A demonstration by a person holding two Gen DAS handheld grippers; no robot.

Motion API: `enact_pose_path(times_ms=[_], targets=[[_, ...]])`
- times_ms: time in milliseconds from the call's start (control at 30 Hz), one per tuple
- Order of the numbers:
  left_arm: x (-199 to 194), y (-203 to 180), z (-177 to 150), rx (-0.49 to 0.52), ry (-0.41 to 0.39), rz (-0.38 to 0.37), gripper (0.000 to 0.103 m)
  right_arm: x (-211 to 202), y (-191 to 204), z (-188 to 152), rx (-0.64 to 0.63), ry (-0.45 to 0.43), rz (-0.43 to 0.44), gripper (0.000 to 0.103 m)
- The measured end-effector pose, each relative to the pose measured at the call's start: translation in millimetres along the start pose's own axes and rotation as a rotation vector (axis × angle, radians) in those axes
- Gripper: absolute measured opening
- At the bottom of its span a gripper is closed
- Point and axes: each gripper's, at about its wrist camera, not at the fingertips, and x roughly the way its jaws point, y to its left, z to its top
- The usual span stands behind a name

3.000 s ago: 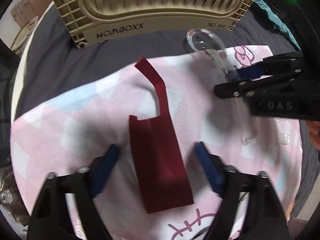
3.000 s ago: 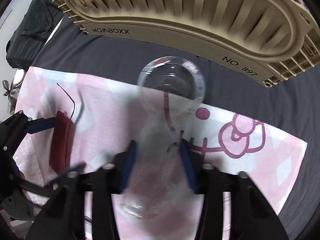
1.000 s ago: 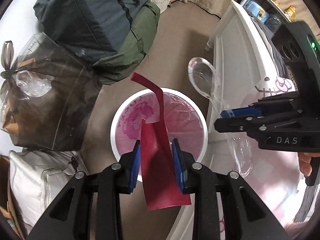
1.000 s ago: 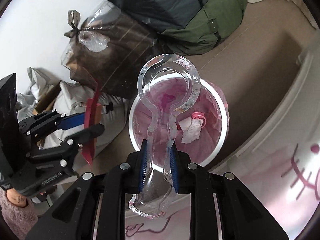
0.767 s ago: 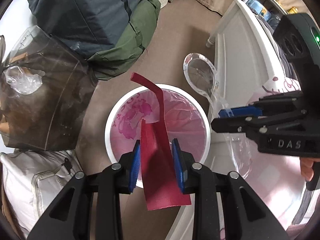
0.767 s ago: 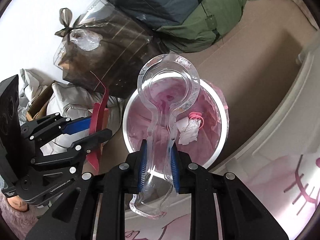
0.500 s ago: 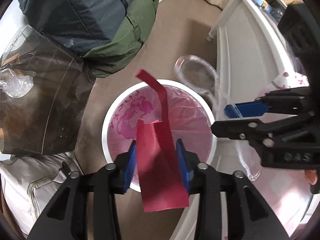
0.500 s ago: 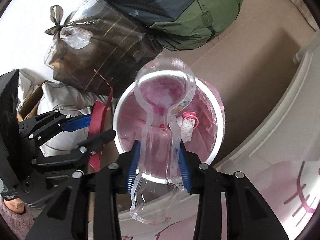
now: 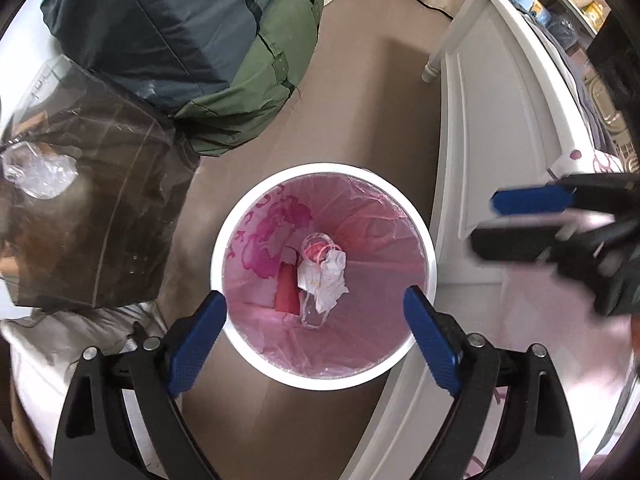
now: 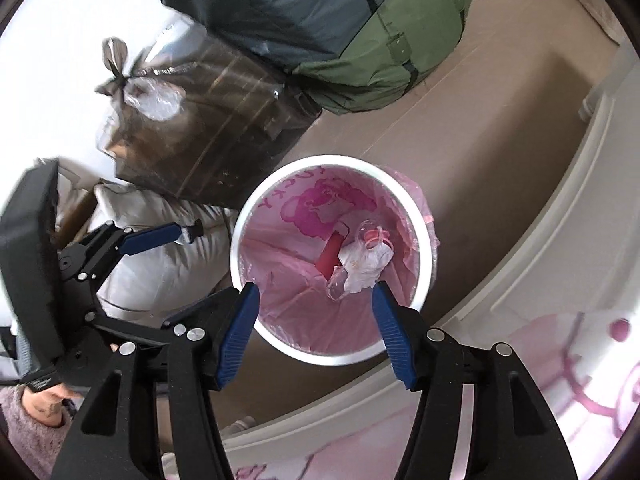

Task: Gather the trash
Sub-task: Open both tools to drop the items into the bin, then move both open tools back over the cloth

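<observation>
L tongs (image 9: 314, 326): spread wide, nothing between the blue pads; jaws have just been opening. Pointed almost straight down over the bin (image 9: 424, 248), prob. so the drop lands inside the rim.
R tongs (image 10: 316, 328): also parted & empty, jaws have just been opening; hangs over the near rim of the bin, same reason I'd guess. In L view it's a blurred dark shape at the right edge.
Red card strip (image 9: 287, 292): at bottom of the bin, lying against the liner, left of the white wad.
Clear plastic blister (image 9: 316, 316): in the bin too, partly under/around crumpled white paper (image 9: 326, 276); outline hard to trace since it's see-through.
Pink ring thing (image 9: 316, 249): small, inside clear plastic near top of pile; can't tell what it is.
Bin liner (image 9: 276, 220): pink bag w/ printed figure, folded over the white rim.
Surroundings: tied smoky bag (image 10: 192, 120) & green/blue duffel (image 10: 360, 24) on the floor beside the bin; white bed frame (image 9: 480, 140) to the right, pink bedding cut off at the edge.
Task status: both pieces look binned; whether more trash remains on the bed isn't visible.
</observation>
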Motion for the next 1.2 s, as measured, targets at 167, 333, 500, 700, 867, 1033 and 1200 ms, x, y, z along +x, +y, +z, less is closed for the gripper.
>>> enact_pose_path(times_ms=[167, 333, 500, 700, 867, 1033, 1200], targets=[[-43.5, -25.0, -0.2, 0.014, -0.055, -0.043, 0.088, -90.0, -21.2, -18.8, -0.040, -0.080, -0.012, 0.068], [-89.1, -86.2, 10.0, 0.040, -0.087, -0.116, 0.097, -192.1, -58.2, -65.0, -0.071, -0.163, -0.073, 0.085], [-130.9, -180.9, 14.5, 0.186, -0.138, -0.172, 0.098, -274.1, -119.8, -134.4, -0.030, -0.192, -0.157, 0.094], [-129.0, -284.1, 3.6, 0.376, -0.060, -0.229, 0.098, -321.4, -192.9, -217.9, 0.082, -0.171, -0.201, 0.096], [-107.4, -332.8, -14.6, 0.431, 0.023, -0.244, 0.098, -331.8, -243.9, -280.4, 0.160, -0.150, -0.213, 0.096], [-92.8, -352.3, -25.0, 0.416, 0.066, -0.233, 0.098, -319.9, -296.0, -317.7, 0.255, -0.146, -0.219, 0.096], [-73.0, -353.5, -39.1, 0.415, 0.125, -0.178, 0.098, -302.8, -331.3, -344.0, 0.336, -0.124, -0.194, 0.096]])
